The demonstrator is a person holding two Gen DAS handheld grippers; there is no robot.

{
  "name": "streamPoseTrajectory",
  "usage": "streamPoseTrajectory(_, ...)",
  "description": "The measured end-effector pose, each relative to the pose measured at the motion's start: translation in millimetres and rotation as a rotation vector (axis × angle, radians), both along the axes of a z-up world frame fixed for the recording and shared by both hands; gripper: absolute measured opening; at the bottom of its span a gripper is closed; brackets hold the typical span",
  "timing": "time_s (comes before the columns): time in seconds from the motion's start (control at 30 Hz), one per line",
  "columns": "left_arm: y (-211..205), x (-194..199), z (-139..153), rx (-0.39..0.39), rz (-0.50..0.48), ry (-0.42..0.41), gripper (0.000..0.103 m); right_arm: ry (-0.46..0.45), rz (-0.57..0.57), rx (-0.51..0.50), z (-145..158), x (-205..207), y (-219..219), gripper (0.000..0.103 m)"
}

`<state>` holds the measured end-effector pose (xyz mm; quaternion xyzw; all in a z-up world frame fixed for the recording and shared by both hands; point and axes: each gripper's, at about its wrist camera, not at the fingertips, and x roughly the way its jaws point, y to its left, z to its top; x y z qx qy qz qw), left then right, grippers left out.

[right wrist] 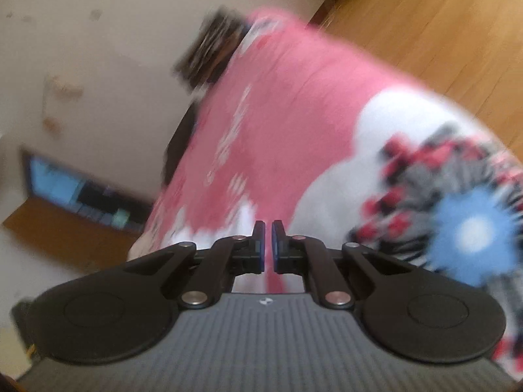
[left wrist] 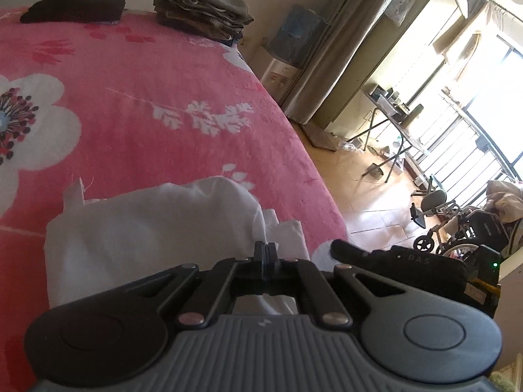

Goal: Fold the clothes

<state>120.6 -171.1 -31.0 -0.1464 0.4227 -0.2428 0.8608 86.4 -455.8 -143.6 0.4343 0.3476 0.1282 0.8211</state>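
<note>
The left gripper [left wrist: 266,251] is pinching a fold of the white garment [left wrist: 157,219], its fingers closed together on the cloth, which is lying bunched on the near part of the pink flowered blanket [left wrist: 157,75] by the bed's edge. The right gripper [right wrist: 268,240] is hanging above the blanket in a blurred view, its fingers standing a narrow slit apart and holding nothing. Well beyond the garment, a folded dark piece [left wrist: 73,8] and a stack of folded khaki clothes [left wrist: 202,9] are resting at the far side of the bed, while a wheelchair [left wrist: 457,228] is standing on the floor beside it.
</note>
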Motion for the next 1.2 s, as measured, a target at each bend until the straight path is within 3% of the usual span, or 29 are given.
streamPoseTrajectory(0.2,4.6,-4.3,-0.6,-0.022,-0.014,-0.012,0.000,-0.024,0.059,-0.159,6.9,0.3,15.2,0.003)
streamPoseTrajectory(0.47,8.4,-10.7,2.8,-0.046,-0.030,-0.035,0.000,-0.142,0.158,-0.175,15.1,-2.3,44.9,0.003)
streamPoseTrajectory(0.77,-1.1,-15.1,9.0,-0.070,-0.078,-0.073,0.000,-0.121,0.240,-0.148,6.1,6.4,52.3,0.003)
streamPoseTrajectory(0.93,-2.9,-9.8,3.3,-0.084,-0.079,-0.051,0.000,-0.133,0.295,-0.161,4.1,10.2,58.7,0.003)
streamPoseTrajectory(1.2,-1.2,-9.3,-1.3,-0.100,-0.083,-0.029,0.001,-0.213,0.312,-0.178,12.2,28.2,53.4,0.006)
